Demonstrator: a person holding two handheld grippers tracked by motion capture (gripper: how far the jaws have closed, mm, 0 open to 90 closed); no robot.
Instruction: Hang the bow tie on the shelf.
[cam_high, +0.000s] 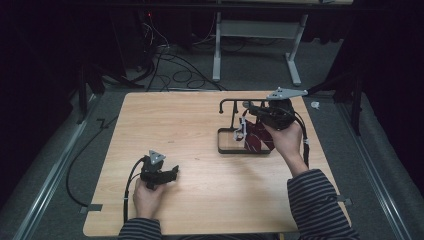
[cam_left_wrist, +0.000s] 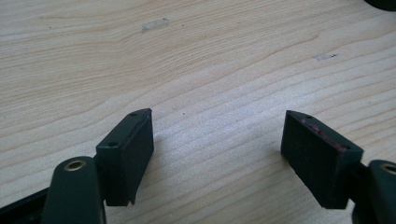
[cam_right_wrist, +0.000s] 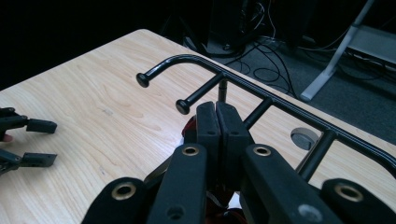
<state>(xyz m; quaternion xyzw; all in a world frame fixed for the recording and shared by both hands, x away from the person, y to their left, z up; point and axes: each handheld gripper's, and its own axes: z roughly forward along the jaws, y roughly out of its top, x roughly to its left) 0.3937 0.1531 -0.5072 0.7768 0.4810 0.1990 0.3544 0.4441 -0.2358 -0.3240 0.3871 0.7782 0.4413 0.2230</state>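
The right tool (cam_high: 260, 119) is held at the black wire rack (cam_high: 227, 148) on the far right part of the table (cam_high: 165, 125), its jaws pressed together on a dark red patterned cloth (cam_high: 256, 137), as the right gripper view (cam_right_wrist: 217, 128) shows, with a little red fabric visible just below the closed jaws. The cloth is seen hanging from the grip down beside the rack's uprights, with a white tag (cam_high: 240, 134) at its edge; whether it also rests on a peg cannot be told. The grip is judged to be kept high so that the cloth may be draped over one of the knobbed pegs (cam_right_wrist: 183, 106). The left tool (cam_high: 172, 172) is rested low on the near left of the table, well apart from the rack, jaws spread over bare wood (cam_left_wrist: 217, 135) and holding nothing, evidently parked out of the way.
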